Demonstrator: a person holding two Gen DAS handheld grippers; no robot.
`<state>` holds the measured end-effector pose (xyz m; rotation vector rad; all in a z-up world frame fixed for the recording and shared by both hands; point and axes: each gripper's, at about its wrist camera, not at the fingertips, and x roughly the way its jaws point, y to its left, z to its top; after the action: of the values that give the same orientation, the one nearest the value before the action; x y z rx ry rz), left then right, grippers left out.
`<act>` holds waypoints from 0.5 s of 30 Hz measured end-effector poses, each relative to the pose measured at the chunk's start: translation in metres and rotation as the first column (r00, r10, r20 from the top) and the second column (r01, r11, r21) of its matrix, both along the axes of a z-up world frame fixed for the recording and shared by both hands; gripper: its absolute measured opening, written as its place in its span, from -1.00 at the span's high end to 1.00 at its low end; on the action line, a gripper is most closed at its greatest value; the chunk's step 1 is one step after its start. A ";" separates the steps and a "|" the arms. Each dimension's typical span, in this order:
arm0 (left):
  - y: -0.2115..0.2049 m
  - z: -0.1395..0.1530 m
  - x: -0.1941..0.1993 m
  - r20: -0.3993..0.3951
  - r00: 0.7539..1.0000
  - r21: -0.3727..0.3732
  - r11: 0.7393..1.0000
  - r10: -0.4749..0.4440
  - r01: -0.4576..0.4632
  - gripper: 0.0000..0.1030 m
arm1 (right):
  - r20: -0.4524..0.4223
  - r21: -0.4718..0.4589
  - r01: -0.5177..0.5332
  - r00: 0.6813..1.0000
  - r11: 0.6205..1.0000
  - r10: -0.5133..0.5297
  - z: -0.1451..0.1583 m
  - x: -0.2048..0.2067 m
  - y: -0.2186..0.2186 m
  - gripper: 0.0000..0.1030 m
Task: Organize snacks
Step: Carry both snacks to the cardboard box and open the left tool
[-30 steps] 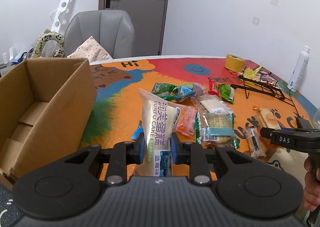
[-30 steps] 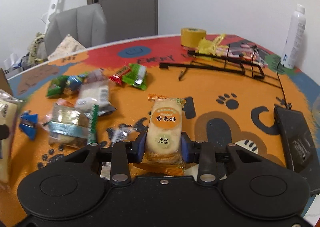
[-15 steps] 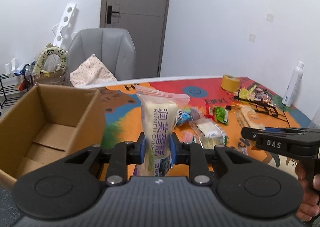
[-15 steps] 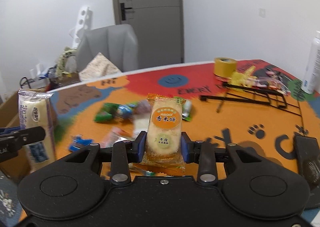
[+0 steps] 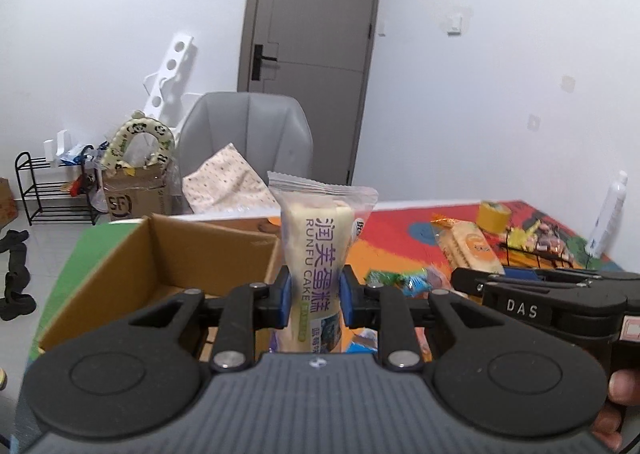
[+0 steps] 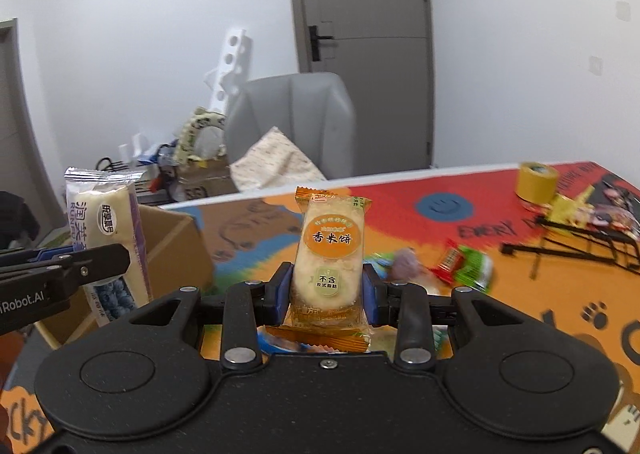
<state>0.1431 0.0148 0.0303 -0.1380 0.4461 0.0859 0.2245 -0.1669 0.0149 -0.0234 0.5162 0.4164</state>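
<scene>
My left gripper [image 5: 313,297] is shut on a white Runfu cake packet [image 5: 320,250] and holds it upright in the air, just right of the open cardboard box [image 5: 168,254]. The packet also shows in the right wrist view [image 6: 106,238], beside the box [image 6: 176,250]. My right gripper [image 6: 327,296] is shut on an orange rice cracker packet [image 6: 330,254], lifted above the table; it shows in the left wrist view [image 5: 468,248] too. Loose snacks [image 6: 460,262] lie on the colourful table.
A yellow tape roll [image 6: 536,182] and a black wire rack [image 6: 580,238] stand at the table's far right. A white bottle [image 5: 608,214] is by the right edge. A grey chair [image 5: 248,134] stands behind the table.
Both grippers have risen from the table with their packets and moved left toward the cardboard box. The right gripper now sits close beside the left one.
</scene>
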 end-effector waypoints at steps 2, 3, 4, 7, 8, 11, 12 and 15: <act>0.006 0.004 -0.003 0.013 1.000 -0.007 1.000 0.016 -0.016 0.56 | 0.013 0.005 -0.018 1.000 1.000 0.018 0.006 0.000 0.009 0.35; 0.009 0.007 -0.005 0.021 1.000 -0.010 1.000 0.023 -0.023 0.56 | 0.019 0.007 -0.027 0.999 1.000 0.026 0.008 -0.001 0.014 0.35; 0.011 0.010 -0.005 0.028 0.999 -0.013 1.000 0.023 -0.023 0.56 | 0.024 0.010 -0.036 0.999 0.999 0.035 0.010 0.000 0.017 0.35; 0.018 0.017 -0.009 0.050 0.998 -0.013 0.999 0.034 -0.033 0.56 | 0.030 0.022 -0.059 0.998 0.998 0.059 0.016 0.002 0.028 0.35; 0.021 0.019 -0.010 0.057 0.998 -0.015 0.999 0.037 -0.036 0.56 | 0.032 0.025 -0.068 0.997 0.997 0.067 0.018 0.003 0.031 0.35; 0.031 0.024 -0.012 0.075 0.996 -0.018 0.999 0.052 -0.051 0.56 | 0.036 0.031 -0.088 0.996 0.996 0.087 0.022 0.004 0.041 0.35; 0.036 0.025 -0.012 0.078 0.995 -0.019 0.998 0.061 -0.060 0.56 | 0.038 0.033 -0.096 0.995 0.995 0.095 0.022 0.003 0.045 0.35; 0.051 0.025 -0.011 0.077 0.993 -0.029 0.996 0.087 -0.085 0.56 | 0.039 0.030 -0.116 0.993 0.993 0.114 0.026 0.003 0.057 0.35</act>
<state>0.1318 0.0657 0.0555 -0.1851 0.3630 0.1586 0.2275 -0.1097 0.0405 -0.0299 0.4722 0.5361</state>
